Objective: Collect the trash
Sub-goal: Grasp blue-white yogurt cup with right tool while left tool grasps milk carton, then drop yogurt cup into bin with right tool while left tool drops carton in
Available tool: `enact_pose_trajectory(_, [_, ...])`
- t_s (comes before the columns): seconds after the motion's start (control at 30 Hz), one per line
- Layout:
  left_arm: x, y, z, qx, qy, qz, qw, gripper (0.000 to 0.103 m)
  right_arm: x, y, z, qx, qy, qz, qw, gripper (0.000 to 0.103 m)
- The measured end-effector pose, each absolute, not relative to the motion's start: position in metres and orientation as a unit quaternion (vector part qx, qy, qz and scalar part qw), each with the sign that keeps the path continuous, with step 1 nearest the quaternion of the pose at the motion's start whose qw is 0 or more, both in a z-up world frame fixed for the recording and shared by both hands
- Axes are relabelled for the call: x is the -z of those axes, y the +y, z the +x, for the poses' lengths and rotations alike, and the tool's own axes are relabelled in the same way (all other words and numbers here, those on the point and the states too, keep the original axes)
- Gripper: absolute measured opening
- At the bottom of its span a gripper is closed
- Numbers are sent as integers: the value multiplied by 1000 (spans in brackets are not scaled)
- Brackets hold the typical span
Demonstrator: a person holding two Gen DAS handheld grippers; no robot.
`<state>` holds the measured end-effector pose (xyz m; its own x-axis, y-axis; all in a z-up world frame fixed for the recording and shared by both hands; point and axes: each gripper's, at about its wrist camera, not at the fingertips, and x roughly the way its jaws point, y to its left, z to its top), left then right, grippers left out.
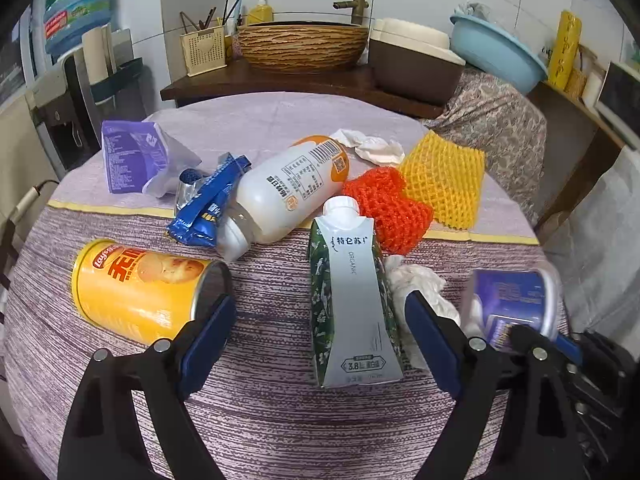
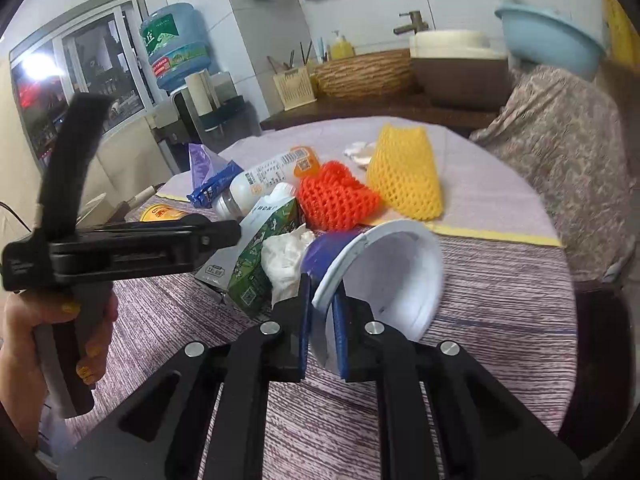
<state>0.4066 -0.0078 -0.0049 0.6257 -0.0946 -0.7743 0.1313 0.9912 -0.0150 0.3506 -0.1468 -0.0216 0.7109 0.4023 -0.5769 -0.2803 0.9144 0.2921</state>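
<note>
On the cloth-covered worktop (image 1: 280, 420), the wide-open left claw (image 1: 320, 344) straddles the untouched milk carton (image 1: 352, 300), while the right claw (image 2: 322, 328) pinches only the paper cup (image 2: 384, 276) rim, which could buckle and slip free when lifted.
</note>
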Motion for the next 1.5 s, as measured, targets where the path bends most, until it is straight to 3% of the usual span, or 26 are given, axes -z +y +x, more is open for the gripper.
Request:
enact_pose_trajectory(0.23, [23, -26, 399, 59, 446, 84, 889, 73, 9, -163, 321, -176, 306, 78, 932, 11])
enact_pose_trajectory(0.27, [26, -26, 400, 53, 450, 88, 887, 66, 8, -164, 318, -175, 304, 77, 933, 11])
enact_pose_trajectory(0.43, [38, -21, 414, 52, 469, 63, 880, 52, 5, -169, 308, -180, 296, 83, 934, 11])
enact_pose_trajectory(1.0, [-9, 6, 314, 45, 337, 16, 940, 51, 11, -191, 283, -187, 284, 106, 934, 11])
enact_pose_trajectory(1.5, [-65, -21, 299, 82, 256, 9, 963, 51, -2, -209, 262, -192, 246, 102, 945, 11])
